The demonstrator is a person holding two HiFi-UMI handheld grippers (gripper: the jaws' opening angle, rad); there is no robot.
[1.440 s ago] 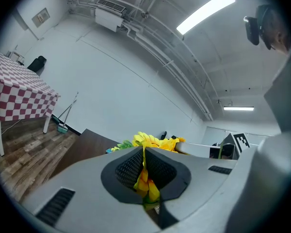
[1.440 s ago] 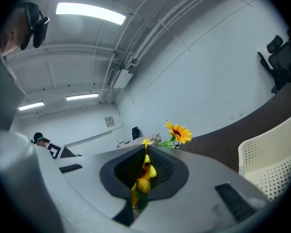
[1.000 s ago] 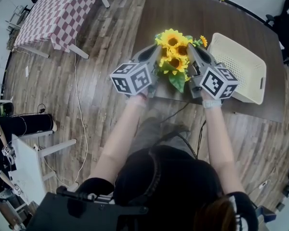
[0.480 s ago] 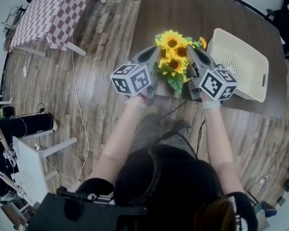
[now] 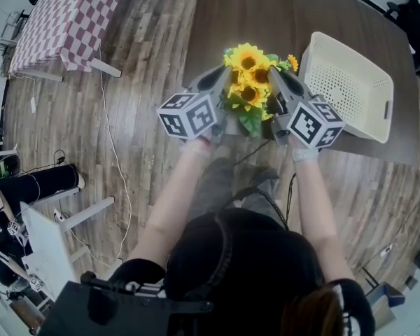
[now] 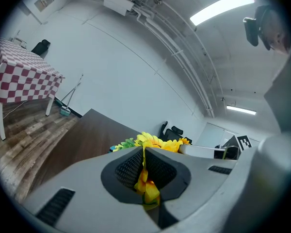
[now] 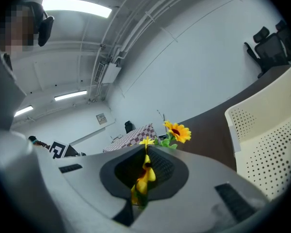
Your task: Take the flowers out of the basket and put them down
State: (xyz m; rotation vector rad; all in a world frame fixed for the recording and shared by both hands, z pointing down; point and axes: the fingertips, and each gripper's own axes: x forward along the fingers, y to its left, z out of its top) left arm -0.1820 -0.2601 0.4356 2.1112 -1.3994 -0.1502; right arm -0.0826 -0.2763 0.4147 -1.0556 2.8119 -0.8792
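A bunch of yellow sunflowers (image 5: 248, 75) with green leaves hangs over the dark brown table (image 5: 266, 12), near its front edge and left of the cream basket (image 5: 346, 86). My left gripper (image 5: 224, 79) holds the bunch from the left and my right gripper (image 5: 278, 79) from the right. In the left gripper view the jaws (image 6: 144, 154) are shut with yellow petals (image 6: 148, 188) pinched between them. In the right gripper view the jaws (image 7: 145, 154) are likewise shut on petals (image 7: 141, 178), and one bloom (image 7: 177, 131) sticks up beyond them. The stems are hidden.
The perforated basket (image 7: 269, 140) stands at the table's right. On the wooden floor at the upper left is a table with a red-checked cloth (image 5: 66, 19). A cable (image 5: 115, 152) runs across the floor. Black office chairs (image 7: 269, 42) stand behind the table.
Both grippers have sunk a little toward the table with the sunflower bunch still pinched between them. The basket has not moved.
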